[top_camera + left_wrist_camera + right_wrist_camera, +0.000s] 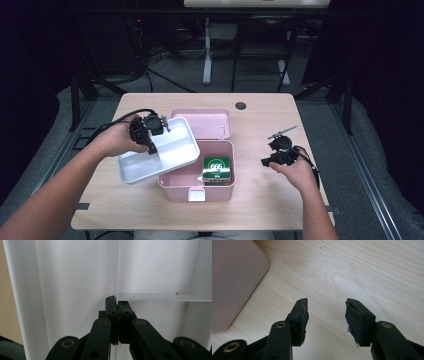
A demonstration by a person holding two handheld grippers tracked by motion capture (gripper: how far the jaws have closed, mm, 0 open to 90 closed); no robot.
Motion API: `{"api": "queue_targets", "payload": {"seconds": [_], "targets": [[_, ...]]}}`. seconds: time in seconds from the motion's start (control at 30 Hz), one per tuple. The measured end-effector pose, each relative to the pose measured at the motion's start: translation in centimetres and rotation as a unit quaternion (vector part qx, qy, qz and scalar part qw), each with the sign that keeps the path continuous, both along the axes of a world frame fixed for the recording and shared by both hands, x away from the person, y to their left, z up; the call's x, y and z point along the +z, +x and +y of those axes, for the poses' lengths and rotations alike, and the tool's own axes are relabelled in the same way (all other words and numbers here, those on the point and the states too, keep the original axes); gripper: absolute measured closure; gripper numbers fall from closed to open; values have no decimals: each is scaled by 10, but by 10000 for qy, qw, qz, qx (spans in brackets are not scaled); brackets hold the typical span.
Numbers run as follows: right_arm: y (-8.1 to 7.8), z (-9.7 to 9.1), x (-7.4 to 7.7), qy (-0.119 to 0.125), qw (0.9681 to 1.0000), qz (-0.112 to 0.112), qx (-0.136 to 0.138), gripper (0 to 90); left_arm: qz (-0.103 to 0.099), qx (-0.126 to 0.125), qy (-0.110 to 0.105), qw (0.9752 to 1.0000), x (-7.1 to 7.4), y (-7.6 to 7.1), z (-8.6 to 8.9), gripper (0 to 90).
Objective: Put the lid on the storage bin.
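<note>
The left hand-held gripper (150,145) is clamping its black jaws together on a thin inner divider wall of the white tray (172,150) — a smooth, glossy plastic insert with rounded corners and shallow compartments. In the high view the tray is hanging tilted at about 9 o'clock from the pink box (197,187), its right edge overlapping the box's open top and its left end standing out over the worktop (260,200). In the left gripper view the tray (75,277) is showing plain white walls meeting at a straight partition, with the left hand-held gripper (117,307) pinched on it. The box is a matte, round-cornered plastic case with its lid (205,122) lying open at 12 o'clock; a green carton (216,169) is sitting inside. The right hand-held gripper (266,161) is hovering at 3 o'clock from the box with its jaws apart and nothing between them — below it, pale wood-grain worktop (362,270) and a rounded pink corner (234,277).
</note>
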State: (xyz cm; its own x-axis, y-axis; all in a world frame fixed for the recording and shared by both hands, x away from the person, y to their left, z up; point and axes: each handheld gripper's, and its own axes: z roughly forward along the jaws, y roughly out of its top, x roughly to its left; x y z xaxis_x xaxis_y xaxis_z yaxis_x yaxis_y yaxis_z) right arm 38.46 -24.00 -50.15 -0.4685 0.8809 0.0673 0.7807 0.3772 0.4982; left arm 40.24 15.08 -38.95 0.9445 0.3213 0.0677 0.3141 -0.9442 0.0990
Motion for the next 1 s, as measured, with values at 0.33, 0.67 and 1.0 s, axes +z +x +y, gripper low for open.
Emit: {"api": "queue_targets", "payload": {"seconds": [0.33,0.67,1.0], "targets": [[1,-1,-3,-11,10000,-21,-9,522,-26,-445,-1,9990,-3,0,-28,888],[1,-1,-1,-15,10000,-7,-3,522,-89,-804,57,9967,-8,-3,-48,889],[1,-1,-2,-10,10000,-29,-3,522,-122,-1113,2,9937,-15,-6,-68,889]]}}
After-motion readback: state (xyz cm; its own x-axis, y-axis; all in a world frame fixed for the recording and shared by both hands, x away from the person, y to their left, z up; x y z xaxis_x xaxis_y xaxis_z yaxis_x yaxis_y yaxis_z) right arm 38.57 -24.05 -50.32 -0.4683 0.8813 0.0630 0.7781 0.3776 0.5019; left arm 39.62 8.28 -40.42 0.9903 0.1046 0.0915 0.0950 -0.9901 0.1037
